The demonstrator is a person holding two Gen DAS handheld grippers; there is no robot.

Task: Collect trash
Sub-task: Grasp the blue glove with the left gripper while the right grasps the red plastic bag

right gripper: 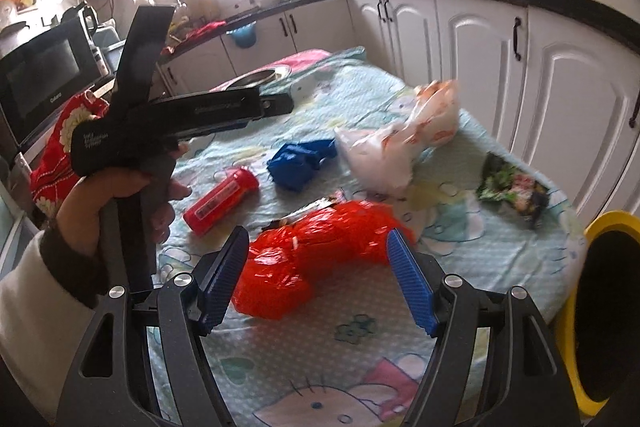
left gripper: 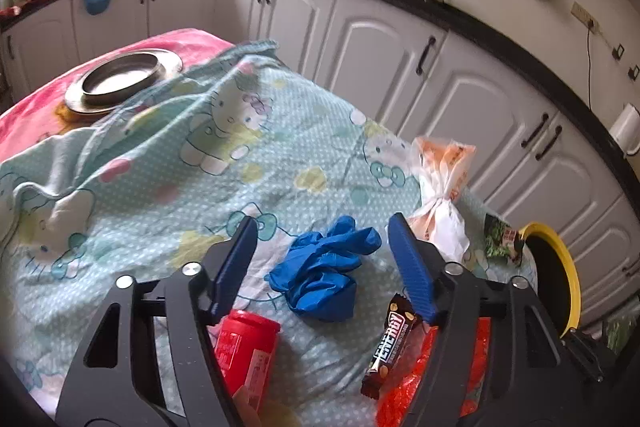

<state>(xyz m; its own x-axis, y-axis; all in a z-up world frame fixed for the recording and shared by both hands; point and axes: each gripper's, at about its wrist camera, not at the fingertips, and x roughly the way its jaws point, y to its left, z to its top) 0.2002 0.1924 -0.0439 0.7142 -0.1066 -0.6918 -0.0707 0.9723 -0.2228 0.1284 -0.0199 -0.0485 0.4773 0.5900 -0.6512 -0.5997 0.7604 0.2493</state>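
On the patterned cloth (left gripper: 132, 163), from left to right, lie a steel plate (left gripper: 120, 79), a red can (left gripper: 246, 351), a crumpled blue glove (left gripper: 324, 267), an energy bar (left gripper: 390, 347), a red plastic bag (right gripper: 316, 255), a white-orange bag (left gripper: 440, 195) and a green wrapper (left gripper: 502, 239). The left gripper (left gripper: 322, 243) brackets the glove untouched; the right gripper (right gripper: 316, 259) gapes around the red bag. A yellow-rimmed bin (right gripper: 600, 307) stands beside white cabinets (left gripper: 400, 47).

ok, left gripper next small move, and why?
Probably ease the left gripper down and forward until its open fingers straddle the crumpled blue glove, then close. The glove lies just ahead between the fingers, untouched, on the cloth; the yellow-rimmed bin waits off the table's edge.
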